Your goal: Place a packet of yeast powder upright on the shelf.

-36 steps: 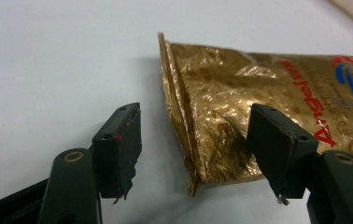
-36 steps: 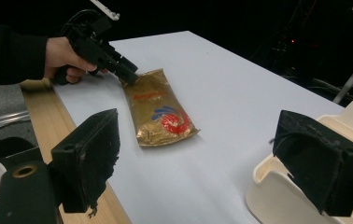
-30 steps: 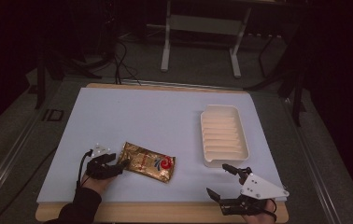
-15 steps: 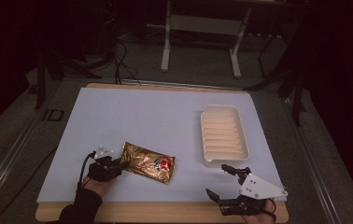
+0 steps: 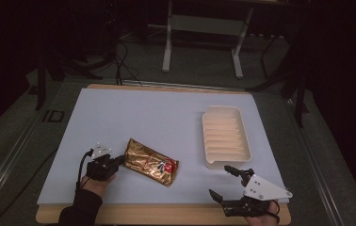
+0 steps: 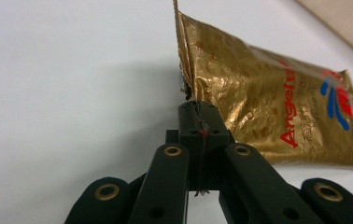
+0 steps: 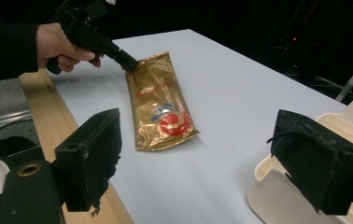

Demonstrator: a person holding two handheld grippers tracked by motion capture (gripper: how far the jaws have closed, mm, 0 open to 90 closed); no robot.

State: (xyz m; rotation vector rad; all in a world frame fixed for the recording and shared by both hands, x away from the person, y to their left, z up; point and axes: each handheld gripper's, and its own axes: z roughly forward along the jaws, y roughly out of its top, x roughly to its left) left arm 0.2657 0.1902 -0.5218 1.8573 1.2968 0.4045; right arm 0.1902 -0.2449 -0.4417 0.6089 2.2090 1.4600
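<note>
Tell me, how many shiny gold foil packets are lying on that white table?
1. The crinkled gold foil packet with red lettering lies near the table's front edge, left of the cream ridged plastic tray, its end pinched by the left gripper. None seems hidden.

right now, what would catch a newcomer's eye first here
The shiny gold packet lying on the pale table near its front edge, with the left gripper pinching its left end; its jaws have just closed on the edge. To the right sits a cream ribbed tray, and the right gripper waits open near the front edge.
</note>
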